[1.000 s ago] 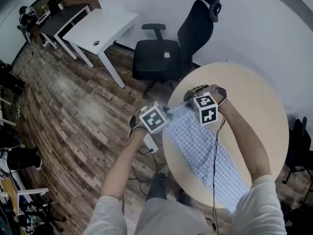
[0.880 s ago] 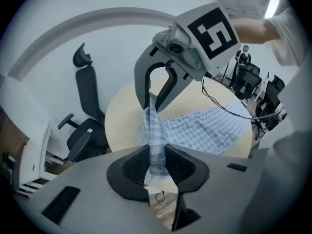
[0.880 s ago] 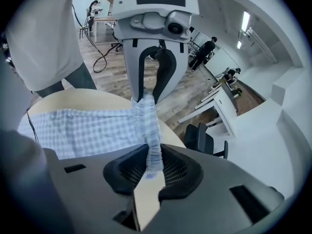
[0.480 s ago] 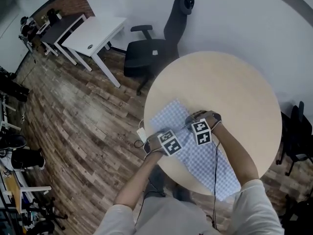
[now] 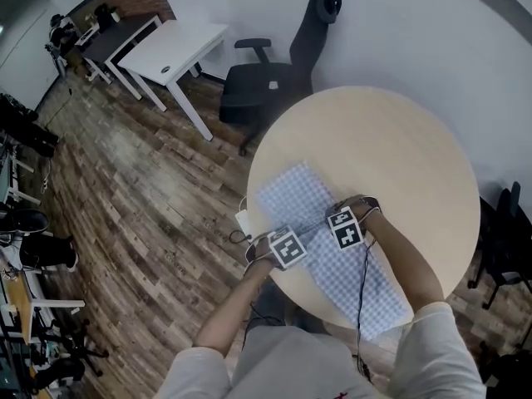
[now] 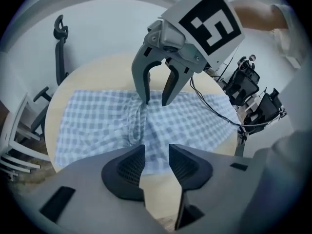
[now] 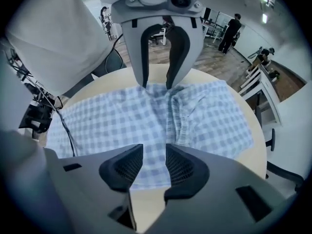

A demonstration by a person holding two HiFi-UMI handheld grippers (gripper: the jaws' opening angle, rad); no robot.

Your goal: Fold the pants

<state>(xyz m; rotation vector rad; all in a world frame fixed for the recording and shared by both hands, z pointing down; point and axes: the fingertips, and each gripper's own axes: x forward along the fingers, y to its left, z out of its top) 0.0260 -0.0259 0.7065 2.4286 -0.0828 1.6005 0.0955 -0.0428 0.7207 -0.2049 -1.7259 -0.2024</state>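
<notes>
Blue-and-white checked pants (image 5: 295,194) lie flat along the near left part of the round beige table (image 5: 399,148). Both grippers hang over their middle, facing each other. My left gripper (image 5: 291,243) is at the cloth's left edge, by the table's rim. Its jaws are opening, and nothing is between the pads (image 6: 124,167). My right gripper (image 5: 345,223) points straight down on the other side. Its jaws are opening too, and its pads (image 7: 183,167) are bare. A bunched ridge of cloth (image 6: 136,123) runs between the two grippers. The same ridge (image 7: 175,116) shows in the right gripper view.
A black office chair (image 5: 266,81) and a white desk (image 5: 170,52) stand beyond the table on the wooden floor. Another dark chair (image 5: 507,239) is at the right. A black cable (image 5: 363,298) trails from my right gripper across the pants. A person (image 7: 229,30) stands far off.
Both grippers have come from the far end of the pants back toward me and down, to the middle of the cloth. The pants lie stretched along the table as before.
</notes>
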